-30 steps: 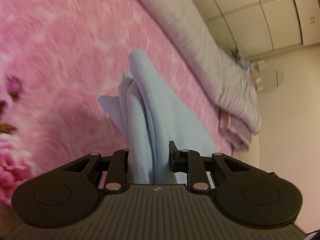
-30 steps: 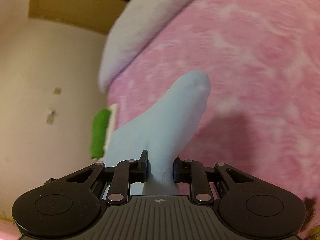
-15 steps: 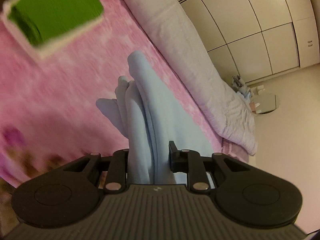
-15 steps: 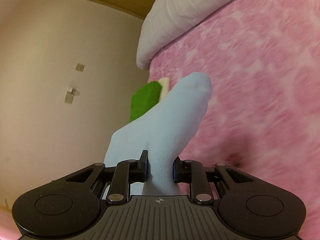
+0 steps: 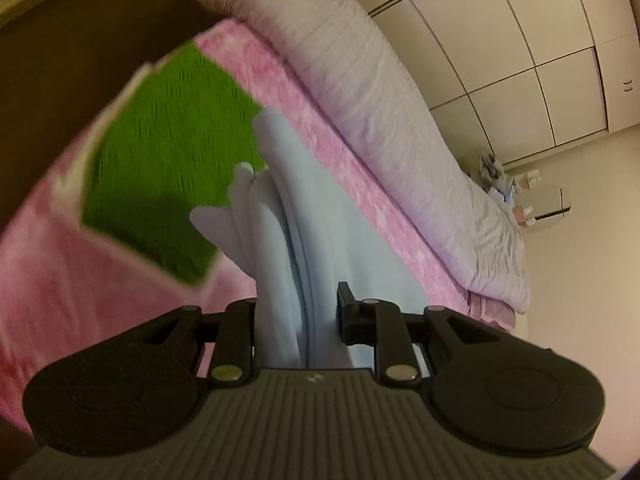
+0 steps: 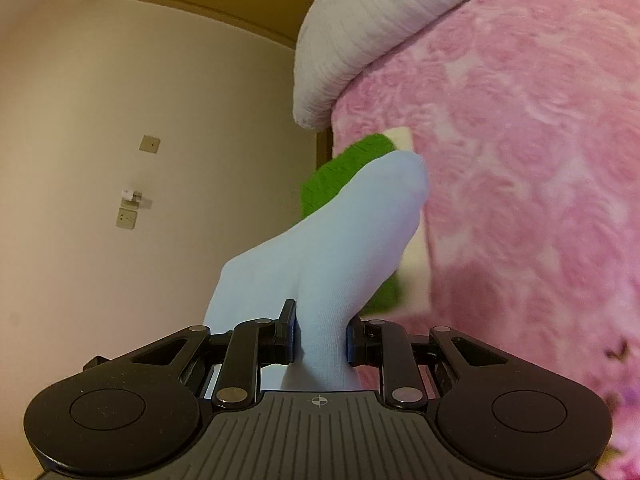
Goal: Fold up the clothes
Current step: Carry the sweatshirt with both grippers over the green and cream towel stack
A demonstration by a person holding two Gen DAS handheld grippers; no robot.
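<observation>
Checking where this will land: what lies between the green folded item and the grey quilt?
A bare strip of pink blanket separates the green folded item from the grey quilt, seen in the left wrist view.

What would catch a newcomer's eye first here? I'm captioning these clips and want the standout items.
The pale blue garment stands out first, bunched between each gripper's jaws at the bottom centre of both views. Beyond it lies a bright green folded cloth on the pink flowered bedspread, near the bed's edge. A grey quilt is piled along the bed's far side.

left hand-held gripper (image 5: 296,316) clamps light-blue garment (image 5: 292,232) | above green cloth (image 5: 160,152) | pink bedspread (image 5: 48,280)
</observation>
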